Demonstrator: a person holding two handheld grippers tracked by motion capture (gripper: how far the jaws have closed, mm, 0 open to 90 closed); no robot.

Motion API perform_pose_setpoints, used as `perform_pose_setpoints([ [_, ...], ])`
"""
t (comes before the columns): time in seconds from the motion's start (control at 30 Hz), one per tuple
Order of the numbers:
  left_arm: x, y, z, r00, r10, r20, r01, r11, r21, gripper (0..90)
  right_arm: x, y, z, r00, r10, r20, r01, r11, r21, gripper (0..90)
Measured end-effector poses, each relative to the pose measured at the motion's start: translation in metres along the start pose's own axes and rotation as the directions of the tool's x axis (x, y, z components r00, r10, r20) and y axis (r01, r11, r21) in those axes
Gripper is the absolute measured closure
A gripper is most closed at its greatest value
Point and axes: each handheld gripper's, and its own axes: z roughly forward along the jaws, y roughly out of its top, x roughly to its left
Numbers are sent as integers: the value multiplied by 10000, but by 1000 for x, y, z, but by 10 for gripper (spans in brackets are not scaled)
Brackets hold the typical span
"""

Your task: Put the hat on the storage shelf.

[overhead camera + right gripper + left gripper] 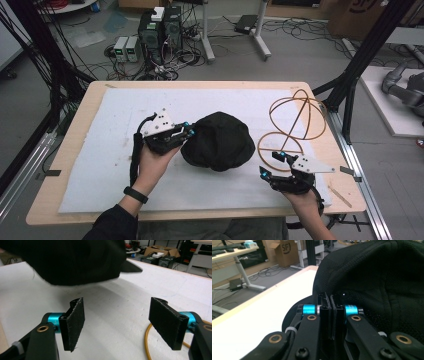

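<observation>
A black cap [220, 140] hangs over the middle of the white mat [115, 155]. My left gripper [189, 131] is shut on the cap's left edge. In the left gripper view the two pads [329, 300] pinch a thin fold of the cap [382, 277]. In the right gripper view the cap [70, 260] floats clear of the mat, with its shadow below. My right gripper [270, 165] stands open near the mat's front right, with nothing between its pads [116, 305].
An orange wire stand [295, 125] with a round base sits at the table's right, just beyond my right gripper; part of its ring [147, 345] lies by the right pad. Computer boxes [160, 30] and cables cover the floor beyond the table's far edge.
</observation>
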Motion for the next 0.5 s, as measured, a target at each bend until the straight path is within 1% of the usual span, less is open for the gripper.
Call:
perform_pose_setpoints([
  [0.03,1,3,-1,10000,-40,-60,39,9999,-120,879,1,0,0,10000,27,-46,-27,10000,46,286],
  [0.13,4,11,-2,9998,-80,-194,75,9997,-249,879,2,0,1,9998,-24,-173,26,10000,82,286],
  [0.23,6,18,-1,9997,-123,-226,114,9992,-381,878,3,0,2,9996,-110,-254,113,9999,108,286],
  [0.33,8,20,0,9996,-225,-153,217,9986,-473,879,5,0,3,9993,-214,-311,218,9997,132,286],
  [0.5,8,20,0,9998,-187,-64,184,9990,-416,879,5,0,3,9990,-307,-323,312,9994,161,286],
])
